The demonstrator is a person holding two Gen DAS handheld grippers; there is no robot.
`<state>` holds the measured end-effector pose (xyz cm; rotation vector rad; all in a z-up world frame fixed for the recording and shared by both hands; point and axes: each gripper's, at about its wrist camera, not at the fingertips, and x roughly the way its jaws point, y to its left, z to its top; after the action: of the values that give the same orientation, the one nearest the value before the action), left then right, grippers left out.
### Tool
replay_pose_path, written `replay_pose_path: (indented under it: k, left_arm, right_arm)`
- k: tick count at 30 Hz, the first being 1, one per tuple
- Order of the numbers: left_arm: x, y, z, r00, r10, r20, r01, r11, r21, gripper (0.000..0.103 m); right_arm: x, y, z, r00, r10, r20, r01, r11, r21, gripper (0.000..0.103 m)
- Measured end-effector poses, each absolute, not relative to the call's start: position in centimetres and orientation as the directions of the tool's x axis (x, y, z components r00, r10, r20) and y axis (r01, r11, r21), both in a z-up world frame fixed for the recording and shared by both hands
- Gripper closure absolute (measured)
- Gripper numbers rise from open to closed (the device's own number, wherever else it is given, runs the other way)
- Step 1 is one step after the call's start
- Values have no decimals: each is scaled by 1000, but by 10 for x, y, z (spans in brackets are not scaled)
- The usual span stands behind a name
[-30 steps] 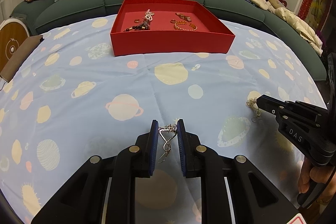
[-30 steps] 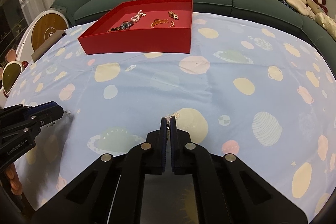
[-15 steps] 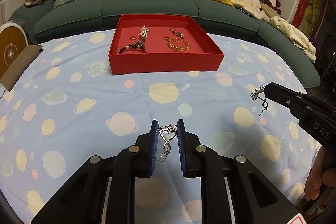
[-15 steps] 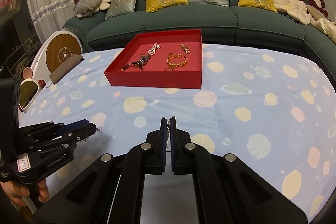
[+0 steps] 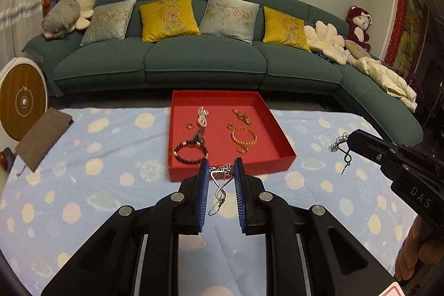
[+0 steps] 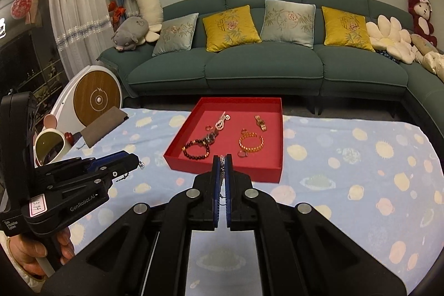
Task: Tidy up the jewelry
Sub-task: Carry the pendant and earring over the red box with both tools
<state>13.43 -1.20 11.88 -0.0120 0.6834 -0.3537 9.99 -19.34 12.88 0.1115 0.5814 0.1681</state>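
The left gripper (image 5: pixel 221 167) pinches a silver earring (image 5: pixel 219 185) only by its top between nearly closed fingers; the hook dangles free and could swing loose or snag the red tray (image 5: pixel 285 154) wall just ahead. The right gripper (image 6: pixel 222 165), fingers fully closed, clamps a second earring (image 5: pixel 340 147) by its edge, which could slip over the desk (image 5: pixel 83 185).

both grippers lifted off the table (image 5: pixel 111 157) since a second ago: left gripper (image 5: pixel 221 174) carries its silver earring (image 5: pixel 219 186) up, right gripper (image 6: pixel 221 171) its earring (image 5: pixel 340 147); both now hang above the near wall of the red tray (image 5: pixel 230 169)
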Motion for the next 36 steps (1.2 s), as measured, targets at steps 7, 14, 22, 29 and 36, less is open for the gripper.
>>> replay_pose_path:
  k: [7,14,22,29,36]
  left_arm:
    - [186,-13,145,760,-285,-584,292,953,-86,88]
    - [243,-17,146,760,-262,-595,264,961,-85,88]
    - [297,-33,123,741,-251,-623,260,962,-78,88]
    - [336,-37,85,713,-233,-661,245,966,-77,88]
    - [364,-43,58,710,-199,-676,224,973,-51,88]
  right_arm:
    - [146,-198,154,847,188,-497,-107,976,187,101]
    - [198,-204,159,855,158,-494,-75,980,184,101]
    - [254,-195,129,827,161,-539,-77,982,175,101]
    - [296,-201,93,810,159,-564,-57,979,195,101]
    - [330,-199,58,780,164,-604,-52,979,198,101]
